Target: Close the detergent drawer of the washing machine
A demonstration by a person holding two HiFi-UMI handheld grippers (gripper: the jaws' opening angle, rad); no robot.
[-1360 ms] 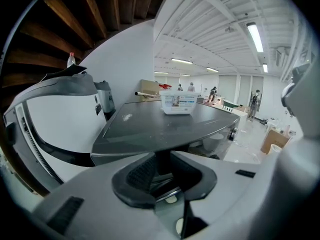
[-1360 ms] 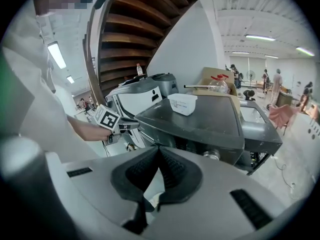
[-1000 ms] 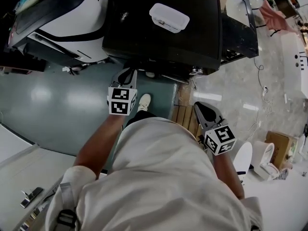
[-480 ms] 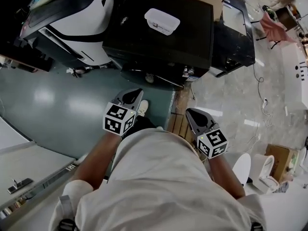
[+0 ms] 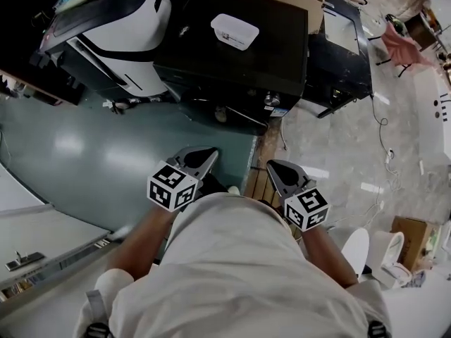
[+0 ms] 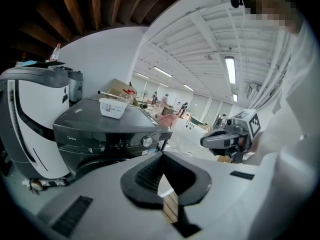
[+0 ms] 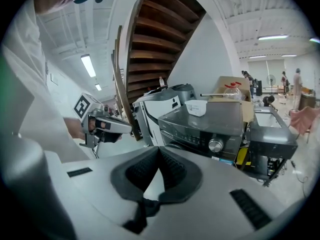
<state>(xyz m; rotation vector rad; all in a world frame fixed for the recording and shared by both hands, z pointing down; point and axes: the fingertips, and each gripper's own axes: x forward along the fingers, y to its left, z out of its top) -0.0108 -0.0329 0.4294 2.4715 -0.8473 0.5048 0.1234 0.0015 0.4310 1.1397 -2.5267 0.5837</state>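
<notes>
The dark washing machine (image 5: 232, 55) stands ahead of me, with a white plastic tub (image 5: 235, 31) on its lid. Its front panel (image 6: 100, 145) with the round knob (image 6: 146, 141) looks flush, and no drawer juts out. My left gripper (image 5: 201, 155) is held back near my body, well short of the machine, shut and empty. My right gripper (image 5: 278, 167) hovers beside it, also shut on nothing. The left gripper view looks past its own closed jaws (image 6: 161, 156) at the machine. In the right gripper view the jaws (image 7: 159, 151) meet, with the machine (image 7: 210, 129) beyond.
A white-and-black appliance (image 5: 120, 27) stands left of the washer and a dark cabinet (image 5: 345, 48) to its right. A wooden pallet (image 5: 257, 182) lies by my feet. A cable (image 5: 384, 125), a cardboard box (image 5: 412, 234) and white fixtures (image 5: 356, 245) sit on the right floor.
Both grippers have drawn back from the washer's front toward my body, the left one much farther. My view has backed away from the machine too.
</notes>
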